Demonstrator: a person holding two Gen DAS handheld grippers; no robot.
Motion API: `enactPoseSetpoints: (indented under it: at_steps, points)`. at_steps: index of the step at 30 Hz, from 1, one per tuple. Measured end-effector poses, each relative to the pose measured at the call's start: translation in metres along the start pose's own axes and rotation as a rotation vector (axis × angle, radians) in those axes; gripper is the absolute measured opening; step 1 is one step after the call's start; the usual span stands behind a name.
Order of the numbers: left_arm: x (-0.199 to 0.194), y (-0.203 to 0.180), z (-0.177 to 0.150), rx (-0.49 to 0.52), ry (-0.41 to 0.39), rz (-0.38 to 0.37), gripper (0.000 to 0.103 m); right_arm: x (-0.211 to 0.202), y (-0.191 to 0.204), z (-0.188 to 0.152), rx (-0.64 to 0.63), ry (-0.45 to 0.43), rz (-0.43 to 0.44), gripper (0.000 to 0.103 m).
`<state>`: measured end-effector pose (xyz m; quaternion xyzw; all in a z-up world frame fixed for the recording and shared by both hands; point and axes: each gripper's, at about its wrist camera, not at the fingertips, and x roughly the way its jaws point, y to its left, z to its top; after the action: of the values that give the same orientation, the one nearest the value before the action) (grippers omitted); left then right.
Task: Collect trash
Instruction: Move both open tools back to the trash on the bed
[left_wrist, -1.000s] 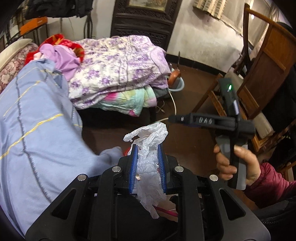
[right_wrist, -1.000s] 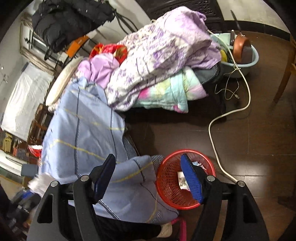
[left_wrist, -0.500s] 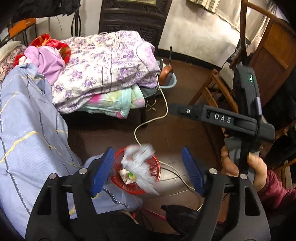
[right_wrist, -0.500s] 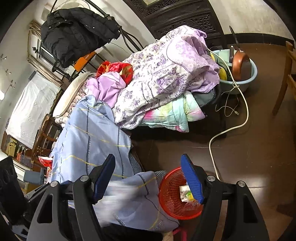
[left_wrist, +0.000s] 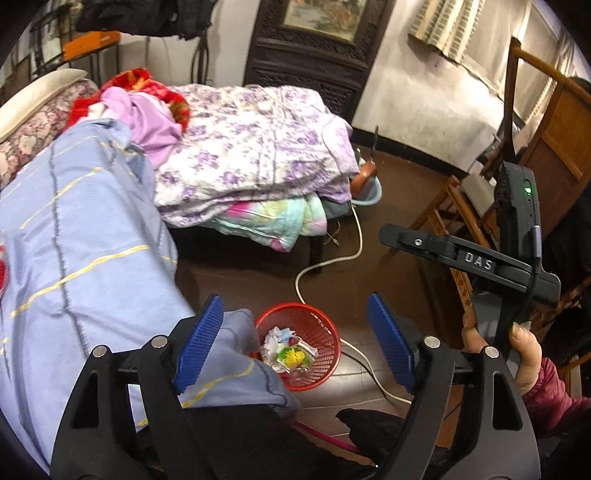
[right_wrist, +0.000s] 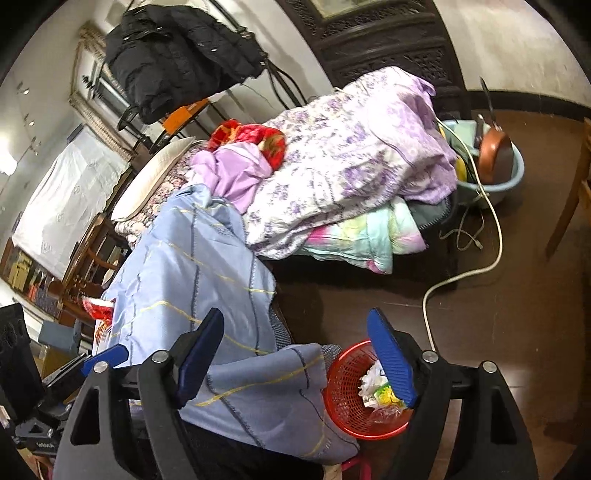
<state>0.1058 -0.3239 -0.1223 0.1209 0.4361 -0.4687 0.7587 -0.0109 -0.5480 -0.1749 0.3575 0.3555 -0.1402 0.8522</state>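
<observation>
The left gripper (left_wrist: 295, 339) hangs above the floor with its 2 blue-padded jaws spread wide and nothing between them. Below it, seen through that gap, a red mesh basket (left_wrist: 317, 325) stands on the dark brown floor (left_wrist: 388, 199), and the trash (left_wrist: 288, 349) lies inside it: crumpled white plastic and paper, plus a wrapper with yellow and green print. The basket's left rim is just beside the hanging edge of a light blue cover (left_wrist: 81, 240) with yellow stripes, which fills the near left of the scene. The right gripper (right_wrist: 295, 350) also has its jaws wide apart and holds nothing; its right pad sits in front of the basket's upper rim in the right wrist view, where the same trash (right_wrist: 373, 384) shows inside the basket (right_wrist: 343, 398). From the left wrist view, the right gripper's black body (left_wrist: 469, 258) appears at the right, held by a hand (left_wrist: 524, 354). Farther back, a purple floral quilt (left_wrist: 255, 147) is piled on a pastel blanket (left_wrist: 273, 221). A white cable (left_wrist: 325, 262) runs across the floor from a pale blue basin (right_wrist: 513, 173) toward the basket.
</observation>
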Motion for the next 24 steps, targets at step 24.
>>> enactPoseSetpoints:
  at_steps: [24]
  points:
    - [-0.141, 0.175, -0.096, -0.382, -0.241, 0.309, 0.089, 0.026, 0.18, -0.048, -0.292, 0.103, 0.103, 0.087]
